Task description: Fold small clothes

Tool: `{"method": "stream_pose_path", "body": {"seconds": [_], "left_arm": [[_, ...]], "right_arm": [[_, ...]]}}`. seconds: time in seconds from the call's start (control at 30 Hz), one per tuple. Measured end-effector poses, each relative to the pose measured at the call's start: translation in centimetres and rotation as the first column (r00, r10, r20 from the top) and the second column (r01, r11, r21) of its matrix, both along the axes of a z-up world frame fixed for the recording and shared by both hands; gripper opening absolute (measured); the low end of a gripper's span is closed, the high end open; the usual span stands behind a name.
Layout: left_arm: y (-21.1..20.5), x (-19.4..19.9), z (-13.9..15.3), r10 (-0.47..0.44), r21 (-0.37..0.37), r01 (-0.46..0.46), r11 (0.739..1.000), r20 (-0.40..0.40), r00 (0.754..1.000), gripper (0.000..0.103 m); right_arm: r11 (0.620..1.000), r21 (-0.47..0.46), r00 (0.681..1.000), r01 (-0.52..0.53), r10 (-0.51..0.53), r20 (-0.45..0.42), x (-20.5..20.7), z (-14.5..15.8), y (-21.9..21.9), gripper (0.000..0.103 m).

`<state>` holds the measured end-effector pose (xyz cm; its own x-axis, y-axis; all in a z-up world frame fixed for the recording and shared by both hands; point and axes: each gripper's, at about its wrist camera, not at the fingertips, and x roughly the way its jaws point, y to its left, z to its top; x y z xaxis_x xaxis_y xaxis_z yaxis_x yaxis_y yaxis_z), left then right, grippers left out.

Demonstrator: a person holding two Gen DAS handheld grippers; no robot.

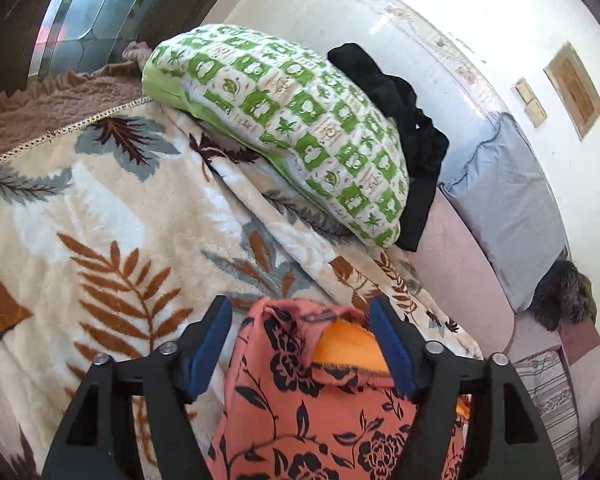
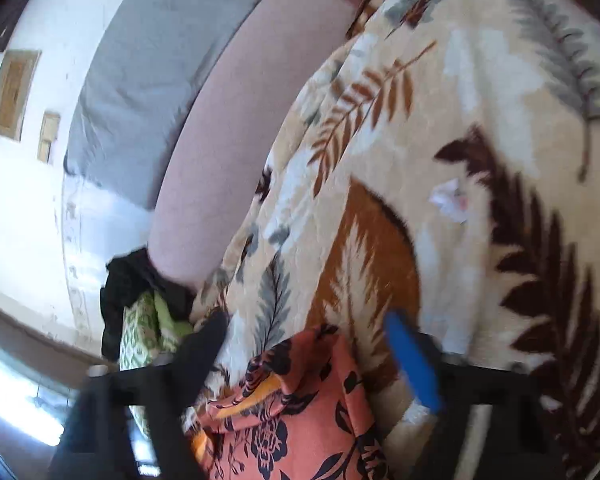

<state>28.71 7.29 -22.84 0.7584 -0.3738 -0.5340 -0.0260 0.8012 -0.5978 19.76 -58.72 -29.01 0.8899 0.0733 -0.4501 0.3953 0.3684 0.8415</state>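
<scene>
Salmon-orange garment with a black flower print lies directly under and between the blue-padded fingers of the left gripper, spread on a leaf-patterned blanket. Its jaws stand well apart; one pad sits to each side of the cloth, and neither appears to press on it. A yellow-orange inner layer shows at the garment's upper edge.

Seen from the right wrist, the same garment lies low in the frame between the fingers of the right gripper, whose jaws are likewise wide apart with nothing clamped; this view is blurred, so contact at the pads cannot be ruled out.

The garment's long axis appears to run roughly along each gripper's pointing line, away from the camera. Both grippers look about equally near, each with an edge of the cloth ahead of its fingertips; judged from this, the coming move depends on closing over that near edge.

Beyond lie a green-and-white pillow, black clothing and a grey cushion.

No brand, label or legible writing is visible in either view.
</scene>
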Motion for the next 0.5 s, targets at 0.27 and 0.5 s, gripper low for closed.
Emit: {"method": "stream_pose_path", "body": {"seconds": [0.27,0.5], "left_arm": [[-8.5,-2.2,-3.5,-0.201,0.192,0.25,0.949,-0.245,0.949,0.08],[-12.1,-2.9,-5.4,-0.262,0.48,0.362,0.799,-0.264,0.928,0.089]], "right_arm": [[0.842,-0.311,0.873,-0.442,0.324,-0.363,2.1,4.2,10.9,0.068],[0.65,-0.417,0.696,-0.635,0.247,-0.674,11.0,-0.6,16.2,0.047]]}}
